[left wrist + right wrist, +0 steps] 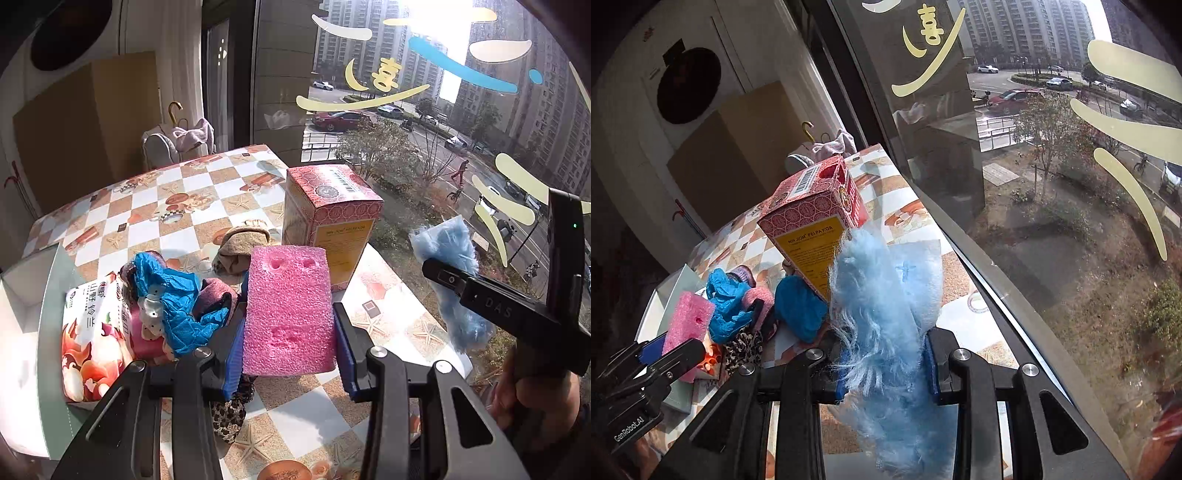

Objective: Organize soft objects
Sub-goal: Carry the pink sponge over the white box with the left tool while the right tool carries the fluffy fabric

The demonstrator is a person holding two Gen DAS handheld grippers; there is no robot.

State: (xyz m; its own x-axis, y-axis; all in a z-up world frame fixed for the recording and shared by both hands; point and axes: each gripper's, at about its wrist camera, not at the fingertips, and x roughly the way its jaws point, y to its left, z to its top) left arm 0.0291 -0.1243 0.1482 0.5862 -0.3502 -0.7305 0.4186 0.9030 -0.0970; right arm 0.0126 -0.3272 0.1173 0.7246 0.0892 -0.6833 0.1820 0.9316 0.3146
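Checkered tablecloth [192, 192] beside a big window [461, 122]: both grippers are carrying soft things above it.

Pink sponge [290, 310] is sitting squeezed between the blue pads of the left gripper [290, 343], jaws partly closed on its sides, raised over the table. Fluffy light-blue cloth [882, 314] is hanging pinched in the narrower right gripper [886, 369]. Behind them are lying a crumpled blue glove [173, 306], a leopard-print scrunchie [229, 417] and a red carton [332, 218].
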